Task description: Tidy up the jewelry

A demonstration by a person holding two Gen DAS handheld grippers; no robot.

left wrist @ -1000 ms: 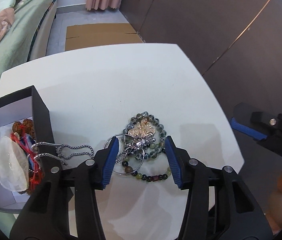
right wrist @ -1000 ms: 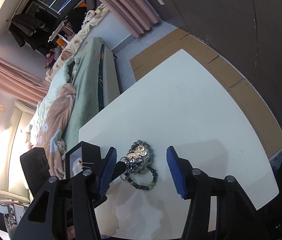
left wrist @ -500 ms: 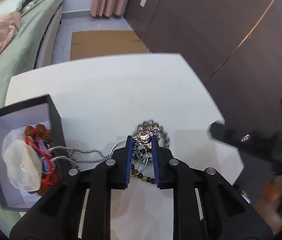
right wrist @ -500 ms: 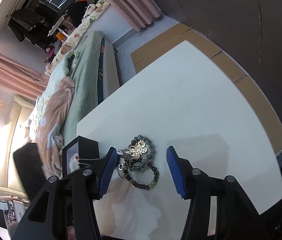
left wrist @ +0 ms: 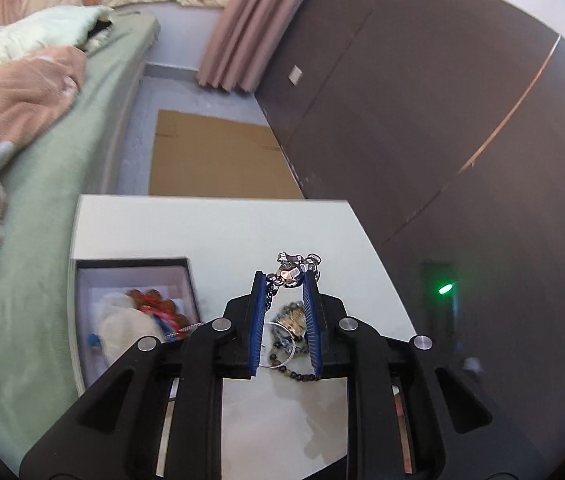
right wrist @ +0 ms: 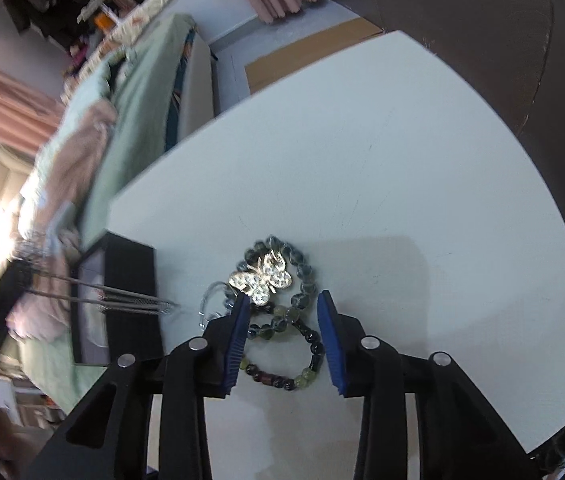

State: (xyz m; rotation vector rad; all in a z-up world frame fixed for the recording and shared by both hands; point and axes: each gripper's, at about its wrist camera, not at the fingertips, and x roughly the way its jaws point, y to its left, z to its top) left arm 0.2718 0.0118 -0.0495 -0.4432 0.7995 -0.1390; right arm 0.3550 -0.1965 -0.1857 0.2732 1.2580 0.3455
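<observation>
Your left gripper [left wrist: 285, 276] pinches a silver pendant [left wrist: 296, 270] at its tips, chain trailing toward the black box [left wrist: 132, 259] at lower left. Your right gripper [right wrist: 283, 305], jaws just narrowing but not pressing, straddles the beaded bracelets [right wrist: 282, 344] at frame centre on the white table [right wrist: 402, 160]; a butterfly brooch [right wrist: 262, 276] lies atop them.

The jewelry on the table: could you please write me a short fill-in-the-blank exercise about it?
1. The gold brooch is shaped like a ____.
2. It lies on a bracelet made of grey ____.
3. The box at the table's edge is ____ on the outside.
Missing words: butterfly; beads; black.
</observation>
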